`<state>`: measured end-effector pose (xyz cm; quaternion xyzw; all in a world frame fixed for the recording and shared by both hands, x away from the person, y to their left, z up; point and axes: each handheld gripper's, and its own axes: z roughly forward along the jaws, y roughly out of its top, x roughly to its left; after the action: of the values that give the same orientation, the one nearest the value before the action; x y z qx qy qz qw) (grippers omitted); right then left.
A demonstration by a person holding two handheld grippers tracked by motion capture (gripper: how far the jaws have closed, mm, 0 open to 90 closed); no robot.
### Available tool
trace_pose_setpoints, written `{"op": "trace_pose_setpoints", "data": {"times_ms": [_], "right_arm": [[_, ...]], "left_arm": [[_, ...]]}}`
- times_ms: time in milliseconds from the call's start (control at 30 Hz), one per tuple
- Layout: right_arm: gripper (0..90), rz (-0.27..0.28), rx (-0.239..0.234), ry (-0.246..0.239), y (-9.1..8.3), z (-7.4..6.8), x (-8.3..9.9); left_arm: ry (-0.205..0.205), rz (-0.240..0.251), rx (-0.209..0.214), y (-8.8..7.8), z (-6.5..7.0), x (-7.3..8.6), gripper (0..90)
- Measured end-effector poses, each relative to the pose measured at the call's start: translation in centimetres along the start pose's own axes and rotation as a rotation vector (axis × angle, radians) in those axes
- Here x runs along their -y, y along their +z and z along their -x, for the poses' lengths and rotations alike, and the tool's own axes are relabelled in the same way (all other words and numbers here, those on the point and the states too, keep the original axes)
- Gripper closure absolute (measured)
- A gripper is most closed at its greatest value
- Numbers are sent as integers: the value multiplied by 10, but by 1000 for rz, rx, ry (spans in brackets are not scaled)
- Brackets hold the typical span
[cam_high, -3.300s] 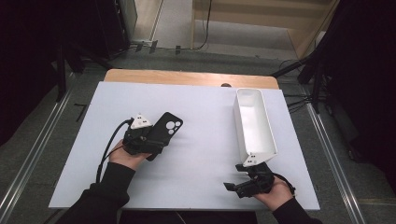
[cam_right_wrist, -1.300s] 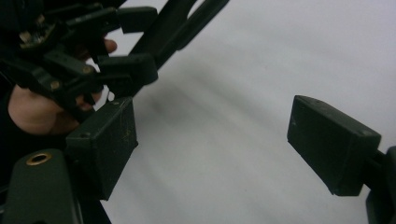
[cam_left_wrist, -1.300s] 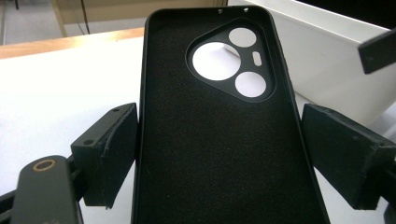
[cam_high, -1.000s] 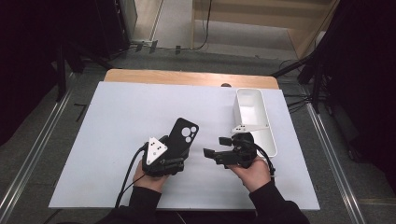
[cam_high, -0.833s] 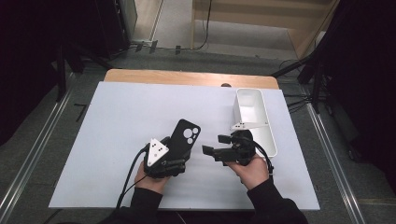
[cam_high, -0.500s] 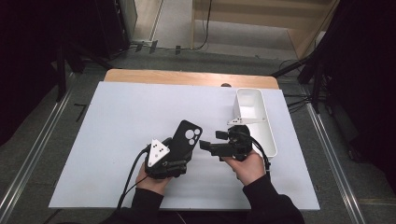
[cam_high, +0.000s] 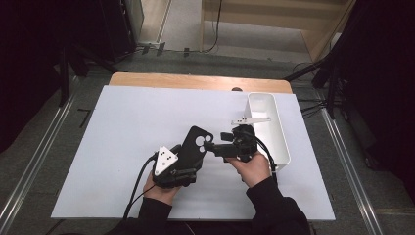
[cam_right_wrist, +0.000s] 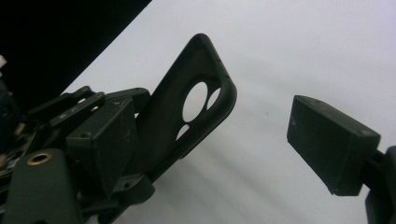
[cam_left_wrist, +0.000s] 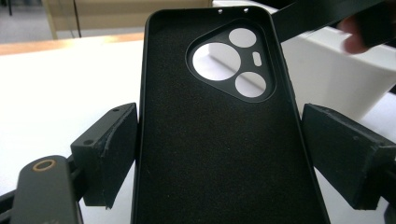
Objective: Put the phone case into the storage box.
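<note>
A black phone case point(cam_high: 195, 146) with a camera cut-out is held tilted, its top end up off the table. My left gripper point(cam_high: 187, 160) is shut on its lower half, a pad on each long edge. In the left gripper view the case's inside point(cam_left_wrist: 219, 140) faces me between the jaws of my left gripper point(cam_left_wrist: 219, 156). My right gripper point(cam_high: 212, 145) points left at the case's top end, jaws open. In the right gripper view the case point(cam_right_wrist: 196, 93) stands by the left jaw of my right gripper point(cam_right_wrist: 217, 140), and the right jaw is well clear of it.
A long white bin point(cam_high: 282, 144) lies along the right side of the white table top point(cam_high: 122, 122), just behind my right hand. A wooden strip point(cam_high: 195, 81) runs along the far edge. Floor rails flank the table.
The left gripper carried the case from the left to the middle, then held still. The right gripper came from the front right, moving left and away from me, up to the case's top end.
</note>
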<state>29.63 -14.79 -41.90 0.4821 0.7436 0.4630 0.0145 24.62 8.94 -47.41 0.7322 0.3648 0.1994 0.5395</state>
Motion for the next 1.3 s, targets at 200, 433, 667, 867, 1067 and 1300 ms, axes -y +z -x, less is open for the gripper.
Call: {"op": "trace_pose_setpoints", "data": {"times_ms": [200,433,667,867,1067,1300], "right_arm": [[170,-6,-15,19,8,1,-2],[207,-10,-57,37,15,3,-4],[377,-43,-99,85,21,7,-6],[562,-54,-168,147,23,13,-6],[740,-65,-192,196,22,15,-7],[771,-58,-206,218,20,16,-7]], "left_arm": [[0,1,7,-1,2,0,137],[-8,12,13,-2,3,0,137],[3,23,15,-3,5,-1,137],[-1,16,17,-3,5,0,136],[0,24,27,-3,7,1,136],[7,21,26,-2,8,2,136]]}}
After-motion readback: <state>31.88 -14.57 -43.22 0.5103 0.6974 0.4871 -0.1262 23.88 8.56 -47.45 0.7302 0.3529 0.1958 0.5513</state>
